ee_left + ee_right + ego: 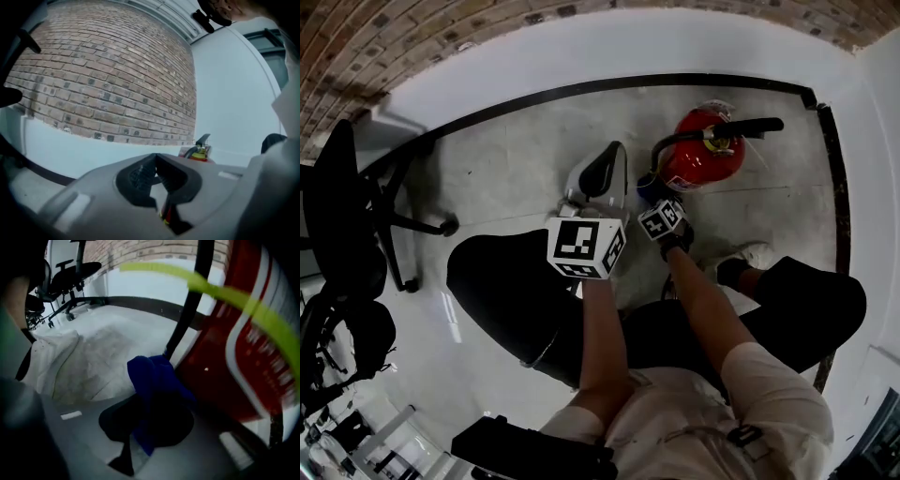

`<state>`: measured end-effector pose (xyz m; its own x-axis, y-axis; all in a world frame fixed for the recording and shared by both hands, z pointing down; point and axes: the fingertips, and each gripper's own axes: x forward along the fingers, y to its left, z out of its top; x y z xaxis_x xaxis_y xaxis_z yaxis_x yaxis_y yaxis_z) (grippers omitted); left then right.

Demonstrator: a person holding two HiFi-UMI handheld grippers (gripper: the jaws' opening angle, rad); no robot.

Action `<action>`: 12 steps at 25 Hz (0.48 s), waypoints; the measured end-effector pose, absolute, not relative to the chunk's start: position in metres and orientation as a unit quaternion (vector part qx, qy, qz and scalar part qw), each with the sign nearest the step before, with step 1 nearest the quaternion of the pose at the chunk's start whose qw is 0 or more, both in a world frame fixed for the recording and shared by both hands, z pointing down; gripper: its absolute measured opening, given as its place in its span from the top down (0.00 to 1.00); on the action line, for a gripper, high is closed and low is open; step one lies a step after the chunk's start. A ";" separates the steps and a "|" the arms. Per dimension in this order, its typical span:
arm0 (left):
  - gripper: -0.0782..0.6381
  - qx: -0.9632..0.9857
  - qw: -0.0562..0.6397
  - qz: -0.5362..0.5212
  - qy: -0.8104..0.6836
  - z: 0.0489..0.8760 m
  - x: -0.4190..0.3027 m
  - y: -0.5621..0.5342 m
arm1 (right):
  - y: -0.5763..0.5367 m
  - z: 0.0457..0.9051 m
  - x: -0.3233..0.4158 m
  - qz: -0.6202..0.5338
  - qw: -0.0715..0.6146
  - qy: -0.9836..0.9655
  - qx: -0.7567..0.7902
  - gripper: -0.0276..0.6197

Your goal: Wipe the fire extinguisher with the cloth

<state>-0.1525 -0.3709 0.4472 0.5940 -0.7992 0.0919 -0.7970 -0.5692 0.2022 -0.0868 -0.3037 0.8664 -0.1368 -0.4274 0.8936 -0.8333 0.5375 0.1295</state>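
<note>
The red fire extinguisher [705, 152] stands on the grey floor by the white wall, with its black hose [671, 142] curving off its left side. My right gripper [654, 199] is low against its left flank, shut on a blue cloth [157, 380]. In the right gripper view the cloth lies beside the red body [243, 362] and the hose [187, 305]. My left gripper [600, 173] is held up to the left, apart from the extinguisher, shut on nothing. The extinguisher's top [199, 152] shows just beyond the left gripper [157, 176].
A black office chair [356, 216] on castors stands at the left. A brick wall [103, 75] rises above the white wall base with its black floor strip [581, 89]. The person's black trouser legs [516, 291] and a white shoe [752, 254] are close behind the grippers.
</note>
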 end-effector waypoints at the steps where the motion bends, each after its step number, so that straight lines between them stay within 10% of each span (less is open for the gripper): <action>1: 0.89 0.885 0.110 -0.003 -0.452 0.447 -0.156 -0.371 | -0.302 0.875 -0.085 0.211 0.494 -0.720 0.439 0.86; 12: 0.89 0.901 0.087 -0.010 -0.426 0.425 -0.152 -0.387 | -0.309 0.669 -0.083 0.165 0.345 -0.790 0.480 0.86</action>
